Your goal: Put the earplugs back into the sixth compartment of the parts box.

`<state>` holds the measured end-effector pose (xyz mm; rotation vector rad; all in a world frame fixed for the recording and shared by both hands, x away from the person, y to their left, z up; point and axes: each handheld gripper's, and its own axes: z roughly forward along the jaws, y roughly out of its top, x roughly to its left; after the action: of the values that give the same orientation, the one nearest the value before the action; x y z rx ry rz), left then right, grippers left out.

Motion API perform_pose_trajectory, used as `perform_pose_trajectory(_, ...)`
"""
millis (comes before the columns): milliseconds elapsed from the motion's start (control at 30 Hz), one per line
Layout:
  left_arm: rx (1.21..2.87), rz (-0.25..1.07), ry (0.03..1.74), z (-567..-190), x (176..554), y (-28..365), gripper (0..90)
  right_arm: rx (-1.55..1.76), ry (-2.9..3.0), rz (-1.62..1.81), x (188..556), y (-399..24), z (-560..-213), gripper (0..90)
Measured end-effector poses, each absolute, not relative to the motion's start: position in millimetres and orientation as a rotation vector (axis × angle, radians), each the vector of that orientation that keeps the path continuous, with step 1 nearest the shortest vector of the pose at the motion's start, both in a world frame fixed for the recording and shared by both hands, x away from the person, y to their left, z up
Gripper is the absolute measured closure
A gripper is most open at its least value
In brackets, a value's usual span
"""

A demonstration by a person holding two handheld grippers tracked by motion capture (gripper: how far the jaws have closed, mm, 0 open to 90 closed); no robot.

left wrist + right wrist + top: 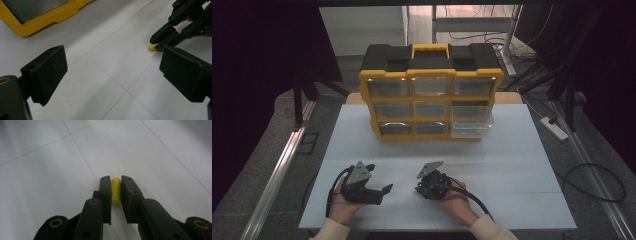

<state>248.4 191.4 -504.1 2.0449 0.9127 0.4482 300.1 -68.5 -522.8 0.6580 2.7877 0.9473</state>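
A small yellow rounded piece (116, 191) lies on the white table, and my right gripper (115, 179) is shut on it, one pad against each side. The left gripper view has the same yellow piece (152, 47) poking out from the tips of the right gripper (157, 42) at the upper right. My left gripper (112, 62) is open, its jaws wide apart over bare table with nothing between them. In the high view, the left gripper (379, 181) and the right gripper (419, 187) sit near the table's front edge, each in a hand.
A yellow and black organiser (430, 97) with clear drawers stands at the back of the table (512, 165). Its bottom right drawer (470, 127) is pulled out. A corner of the organiser (37, 23) lies ahead of the left gripper. Cables and a power strip (554, 127) lie on the floor.
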Motion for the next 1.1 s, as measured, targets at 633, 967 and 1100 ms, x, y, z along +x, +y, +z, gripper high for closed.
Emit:
perform_pose_trajectory(633, 2.046, 0.448, 0.911, -505, 249, 192, 7.9, 0.694, 2.687, 1.207, 302, -97, -486, 79.8)
perform_pose_trajectory(967, 2.047, 0.450, 0.909, -505, 249, 192, 8.0, 0.727, 2.580, 1.328, 305, -116, -463, 79.7)
perform_pose_trajectory(1100, 2.046, 0.450, 0.909, -505, 249, 192, 8.0, 0.743, 2.546, 1.372, 305, -123, -456, 79.6)
